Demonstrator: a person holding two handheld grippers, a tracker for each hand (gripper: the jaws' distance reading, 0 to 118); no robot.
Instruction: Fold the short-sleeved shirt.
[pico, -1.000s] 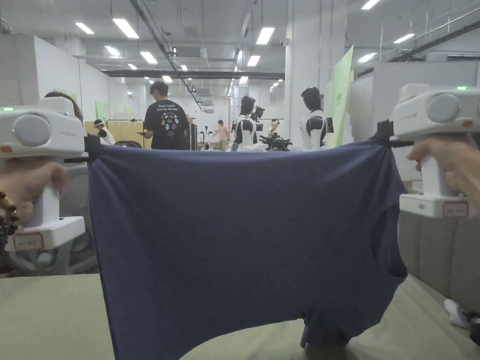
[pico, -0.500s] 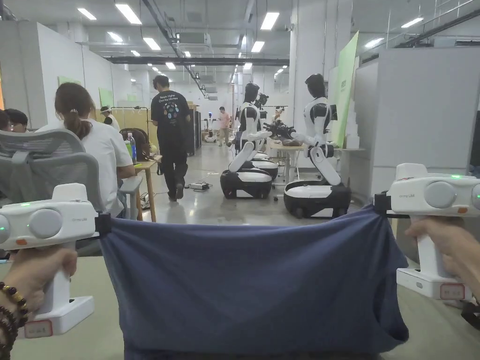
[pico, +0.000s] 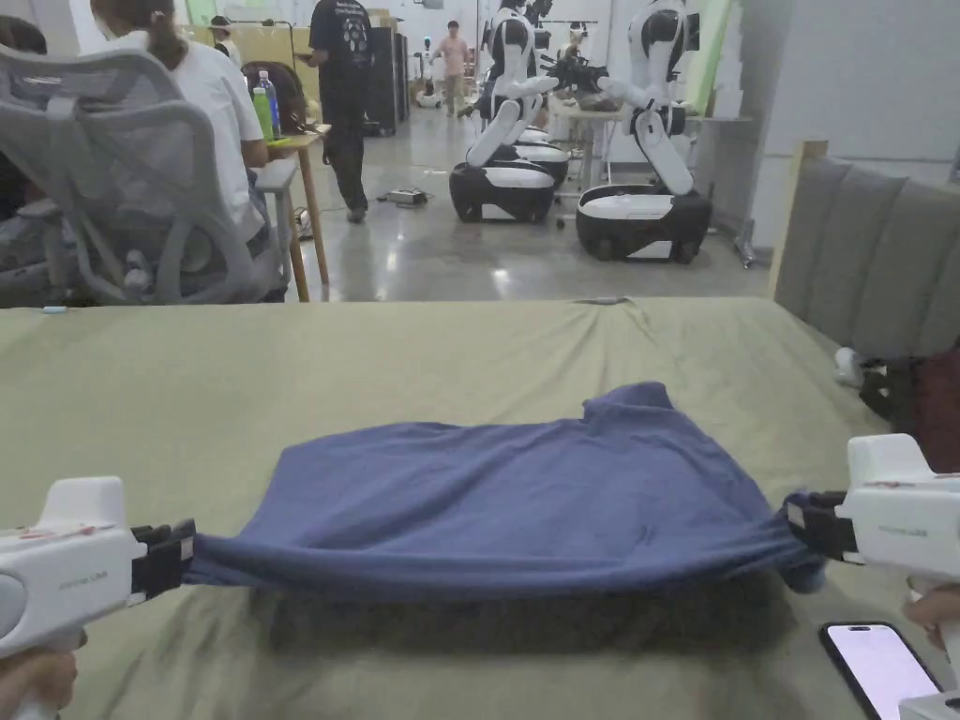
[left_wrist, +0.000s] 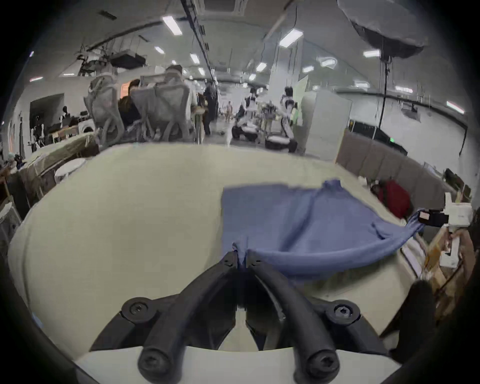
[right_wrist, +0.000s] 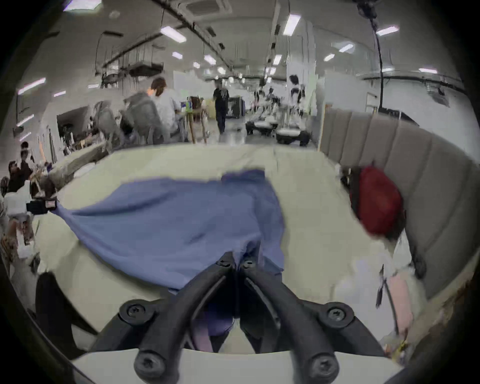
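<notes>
The dark blue short-sleeved shirt (pico: 506, 487) lies spread over the olive-green table (pico: 281, 375), its near edge stretched taut and held slightly above the cloth. My left gripper (pico: 183, 555) is shut on the shirt's near left corner (left_wrist: 240, 253). At the near right corner, my right gripper (pico: 797, 527) is shut on the fabric (right_wrist: 240, 253). A sleeve (pico: 628, 398) bunches up at the far right of the shirt (right_wrist: 181, 223). In the left gripper view the shirt (left_wrist: 298, 228) runs rightward to the other gripper (left_wrist: 426, 218).
A phone (pico: 877, 666) with a lit screen lies at the near right table edge. A red item (right_wrist: 376, 200) rests against the grey padded headboard (pico: 872, 253) on the right. Beyond the far table edge sit people in mesh chairs (pico: 122, 178) and white robots (pico: 647, 197).
Both grippers have come down from chest height to just above the table, laying the hanging shirt onto the cloth. The head camera tilted downward with them.
</notes>
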